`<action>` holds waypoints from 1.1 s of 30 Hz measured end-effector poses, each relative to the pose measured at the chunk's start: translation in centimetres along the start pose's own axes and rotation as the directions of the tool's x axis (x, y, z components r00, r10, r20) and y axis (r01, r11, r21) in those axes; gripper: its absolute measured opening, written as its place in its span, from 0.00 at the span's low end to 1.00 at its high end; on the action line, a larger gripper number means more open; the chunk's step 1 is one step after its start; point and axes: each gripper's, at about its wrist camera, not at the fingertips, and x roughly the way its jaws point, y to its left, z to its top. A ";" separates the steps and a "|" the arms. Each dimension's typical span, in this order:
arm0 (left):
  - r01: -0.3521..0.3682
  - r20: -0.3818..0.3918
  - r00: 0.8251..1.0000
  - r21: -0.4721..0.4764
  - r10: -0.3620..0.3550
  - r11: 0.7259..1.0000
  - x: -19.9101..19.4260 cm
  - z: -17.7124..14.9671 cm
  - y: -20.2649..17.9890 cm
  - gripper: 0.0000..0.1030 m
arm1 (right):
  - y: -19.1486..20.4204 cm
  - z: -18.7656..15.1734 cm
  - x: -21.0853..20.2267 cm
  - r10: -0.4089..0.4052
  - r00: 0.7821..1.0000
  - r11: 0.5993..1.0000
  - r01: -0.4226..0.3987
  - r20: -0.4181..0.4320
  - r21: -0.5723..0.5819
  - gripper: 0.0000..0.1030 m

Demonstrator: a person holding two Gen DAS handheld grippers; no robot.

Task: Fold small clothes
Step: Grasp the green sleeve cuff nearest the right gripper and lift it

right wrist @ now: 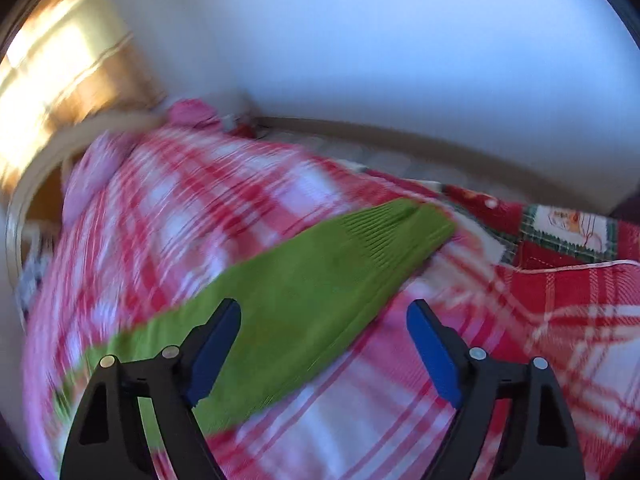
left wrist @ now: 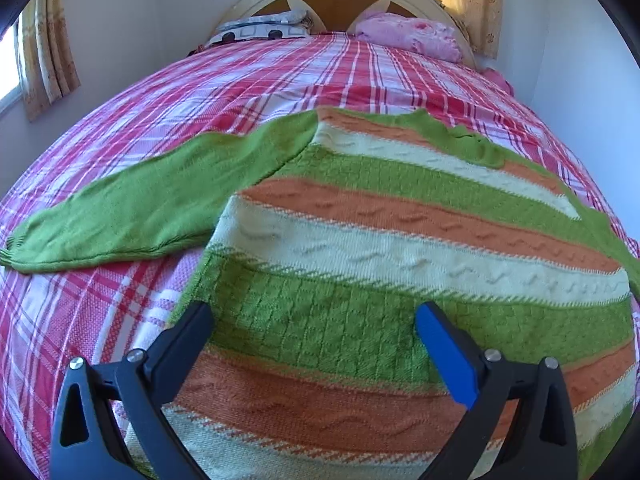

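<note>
A knitted sweater (left wrist: 400, 240) with green, orange and cream stripes lies spread flat on the bed. Its plain green left sleeve (left wrist: 152, 208) stretches out to the left. My left gripper (left wrist: 314, 316) hovers open over the sweater's lower green band, with nothing pinched between its jaws. In the blurred right wrist view, the other green sleeve (right wrist: 312, 292) runs diagonally across the bedcover, its ribbed cuff (right wrist: 404, 228) at the upper right. My right gripper (right wrist: 324, 320) stands open just above this sleeve, the jaws wide apart and not pressing on it.
The red, pink and white plaid bedcover (left wrist: 120, 320) spans the bed. A patterned pillow (left wrist: 260, 28) and a pink pillow (left wrist: 408, 36) lie by the wooden headboard (left wrist: 340, 0). A red patchwork quilt (right wrist: 560, 240) lies at the bed's edge near the white wall (right wrist: 400, 60).
</note>
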 end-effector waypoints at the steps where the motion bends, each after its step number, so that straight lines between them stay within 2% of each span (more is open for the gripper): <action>1: 0.000 -0.001 1.000 0.000 0.000 1.000 0.0 -0.1 0.0 1.00 | -1.7 1.2 0.6 0.002 1.000 0.997 -0.002 -0.007 0.074 0.83; 4: -0.005 -0.004 1.000 0.005 0.005 1.000 0.2 -0.1 -0.2 1.00 | -3.9 2.8 2.3 -0.004 0.999 0.986 0.012 -0.044 0.164 0.82; 7: -0.003 -0.008 1.000 0.003 0.003 1.000 0.3 0.0 -0.1 1.00 | -5.1 3.3 4.5 0.011 0.994 0.975 0.012 -0.105 0.220 0.71; 9: 0.001 -0.011 1.000 0.000 -0.001 1.000 0.5 0.2 -0.1 1.00 | -5.5 3.7 5.4 0.017 0.995 0.972 0.007 -0.101 0.234 0.65; 10: 0.001 -0.012 1.000 0.000 -0.001 1.000 0.6 0.2 -0.2 1.00 | -5.4 3.9 5.4 0.005 0.996 0.976 0.015 -0.090 0.219 0.56; 11: 0.001 -0.011 1.000 0.000 -0.001 1.000 0.6 0.2 -0.2 1.00 | -5.3 4.2 5.7 -0.009 0.996 0.979 0.026 -0.087 0.202 0.39; 13: 0.001 -0.011 1.000 0.000 -0.001 1.000 0.6 0.2 -0.1 1.00 | -5.3 4.2 6.0 -0.029 0.995 0.983 0.046 -0.095 0.180 0.16; 16: 0.002 -0.011 1.000 0.000 -0.002 1.000 0.6 0.2 -0.2 1.00 | -5.4 4.1 5.2 -0.022 0.997 0.987 0.034 -0.080 0.155 0.08; 19: 0.003 -0.010 1.000 -0.001 -0.003 1.000 0.6 0.3 -0.2 1.00 | -4.3 4.3 2.5 -0.033 0.999 0.993 0.033 0.000 0.117 0.07; 21: 0.004 -0.009 1.000 -0.002 -0.004 1.000 0.6 0.2 -0.2 1.00 | -1.9 4.4 0.0 -0.022 0.998 0.999 0.020 0.057 0.038 0.06; 24: 0.009 -0.008 1.000 -0.006 -0.009 1.000 0.7 0.2 -0.1 1.00 | 2.7 3.8 -3.5 0.046 0.994 0.996 -0.038 0.096 -0.079 0.05; 27: 0.021 -0.005 1.000 -0.014 -0.021 1.000 0.5 0.1 0.0 1.00 | 9.3 1.8 -7.4 0.133 0.986 0.968 -0.107 0.101 -0.228 0.05; 30: 0.057 0.005 0.998 -0.028 -0.057 0.998 0.0 0.0 0.4 1.00 | 16.1 -2.0 -10.8 0.239 0.969 0.909 -0.201 0.061 -0.364 0.05; 33: 0.120 0.022 0.993 -0.045 -0.119 0.992 -1.1 -0.1 1.5 1.00 | 22.9 -7.2 -13.1 0.336 0.942 0.829 -0.302 -0.013 -0.471 0.05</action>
